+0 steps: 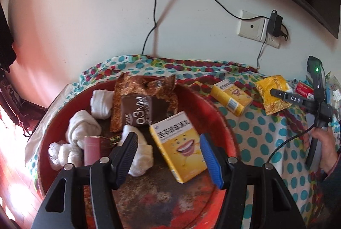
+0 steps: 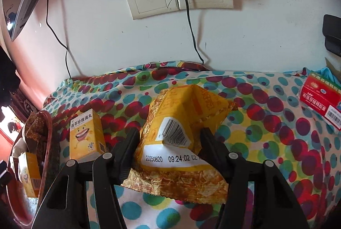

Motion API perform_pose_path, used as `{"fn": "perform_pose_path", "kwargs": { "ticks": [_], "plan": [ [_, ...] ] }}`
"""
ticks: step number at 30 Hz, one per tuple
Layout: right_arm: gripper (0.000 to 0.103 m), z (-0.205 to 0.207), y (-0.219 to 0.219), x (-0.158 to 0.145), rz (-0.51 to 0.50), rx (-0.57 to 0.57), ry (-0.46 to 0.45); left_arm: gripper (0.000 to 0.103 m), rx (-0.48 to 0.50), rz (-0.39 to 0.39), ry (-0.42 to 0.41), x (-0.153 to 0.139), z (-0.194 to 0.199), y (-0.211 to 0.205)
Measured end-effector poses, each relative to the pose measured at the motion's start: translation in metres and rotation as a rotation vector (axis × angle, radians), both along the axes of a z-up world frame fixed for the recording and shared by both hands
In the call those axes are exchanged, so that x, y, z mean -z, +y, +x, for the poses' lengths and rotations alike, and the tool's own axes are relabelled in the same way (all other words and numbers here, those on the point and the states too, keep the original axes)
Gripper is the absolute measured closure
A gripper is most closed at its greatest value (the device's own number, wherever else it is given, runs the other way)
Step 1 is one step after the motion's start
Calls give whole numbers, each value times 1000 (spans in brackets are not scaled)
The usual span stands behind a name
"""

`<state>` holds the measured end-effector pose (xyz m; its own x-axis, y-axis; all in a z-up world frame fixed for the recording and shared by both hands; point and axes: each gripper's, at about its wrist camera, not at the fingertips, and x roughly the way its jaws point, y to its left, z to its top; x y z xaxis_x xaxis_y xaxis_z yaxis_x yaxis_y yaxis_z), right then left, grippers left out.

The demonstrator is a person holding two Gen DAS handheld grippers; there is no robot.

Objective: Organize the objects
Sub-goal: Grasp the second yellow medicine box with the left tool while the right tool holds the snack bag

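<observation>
Our right gripper has its fingers set on both sides of the yellow snack bag, pressing its sides; we read that as clenched on the bag, though it still seems to rest on the polka-dot tabletop. At 9 o'clock of the bag, just beside the left finger, stands a yellow box. At 2 o'clock, well apart, lies a red box. The rim of the red tray shows at far 9 o'clock.

Our left gripper hangs over the red tray with fingers spread wide and nothing between them touching either pad. Under them lies another yellow box, flat in the tray. Going out: white rolled cloths at 9 to 10 o'clock, a maroon tube-like item just beside the left finger, a brown 0.3MM pack at 12 o'clock on top of a torn brown wrapper.

Progress, our judgement: more than half done. Tray already holds the cloths, brown packs and one yellow box. Left on the tabletop: the snack bag (in grasp), one yellow box, the red box, and some small items at the far right we cannot make out.
</observation>
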<state>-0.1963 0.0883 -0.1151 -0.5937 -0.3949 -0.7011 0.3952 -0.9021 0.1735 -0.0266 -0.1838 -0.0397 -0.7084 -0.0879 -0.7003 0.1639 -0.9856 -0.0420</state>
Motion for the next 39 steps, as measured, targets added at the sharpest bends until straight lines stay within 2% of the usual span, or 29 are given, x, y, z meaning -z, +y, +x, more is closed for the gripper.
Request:
{"fn": "perform_pose_path", "kwargs": {
  "ticks": [3, 6, 9, 14, 20, 22, 28, 29, 31, 36, 39],
  "plan": [
    [47, 8, 10, 5, 36, -16, 12, 41, 33, 48, -23, -2, -18, 18],
    [47, 15, 18, 7, 30, -15, 13, 41, 46, 92, -58, 0, -39, 34],
    [47, 19, 23, 8, 36, -17, 17, 41, 50, 108, -92, 2, -64, 52],
    [45, 16, 27, 11, 20, -5, -17, 40, 31, 89, -147, 11, -114, 82],
    [44, 17, 25, 11, 34, -7, -16, 38, -52, -7, -216, 26, -166, 114],
    [44, 16, 26, 12, 23, -6, -24, 38, -97, -8, -249, 34, -178, 118],
    [43, 15, 26, 14, 21, -11, -30, 37, -170, 8, -280, 50, -200, 127],
    [43, 15, 28, 14, 18, -12, -34, 36, -198, -20, -274, 51, -202, 127],
    [43, 15, 29, 15, 11, -13, -38, 32, -203, -28, -268, 53, -206, 129],
    [42, 14, 29, 16, 10, -13, -42, 31, -231, -63, -267, 58, -214, 130],
    [41, 14, 29, 17, 9, -14, -47, 31, -298, -6, -294, 64, -211, 121]
  ]
}}
